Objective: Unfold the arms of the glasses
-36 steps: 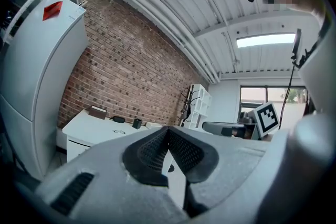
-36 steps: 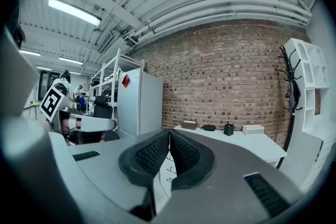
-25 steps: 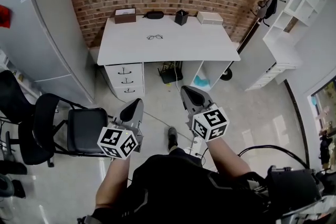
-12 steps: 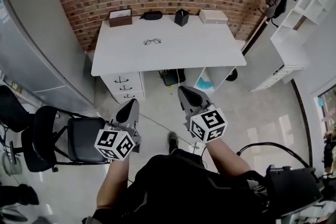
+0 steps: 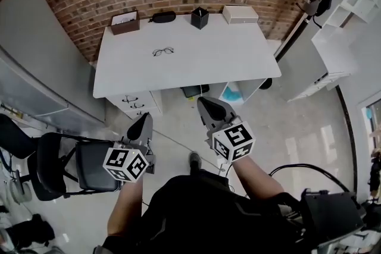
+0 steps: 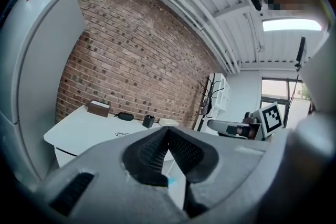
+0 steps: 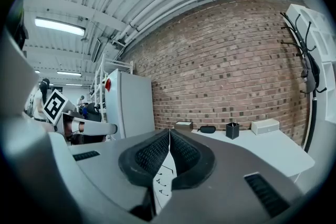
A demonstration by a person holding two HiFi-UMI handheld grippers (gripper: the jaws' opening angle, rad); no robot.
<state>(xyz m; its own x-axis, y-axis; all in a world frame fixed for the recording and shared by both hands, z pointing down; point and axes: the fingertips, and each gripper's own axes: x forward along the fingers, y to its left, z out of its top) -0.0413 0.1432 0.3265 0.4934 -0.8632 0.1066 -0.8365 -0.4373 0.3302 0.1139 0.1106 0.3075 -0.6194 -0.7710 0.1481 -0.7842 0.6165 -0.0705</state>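
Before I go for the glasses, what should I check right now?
1. Glasses in view on the desk: ok.
2. Glasses' arms folded: cannot tell, too small.
3. Left gripper empty: ok, jaws shut on nothing.
4. Right gripper empty: ok, jaws shut on nothing.
5. Grippers at the desk: not ok, both over the floor, short of its front edge.
6. Space around glasses: ok, nothing touching them.

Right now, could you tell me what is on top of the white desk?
On the desk lie glasses; along its back edge stand a brown box, a black case, a black cup and a white box. Their contents are hidden.
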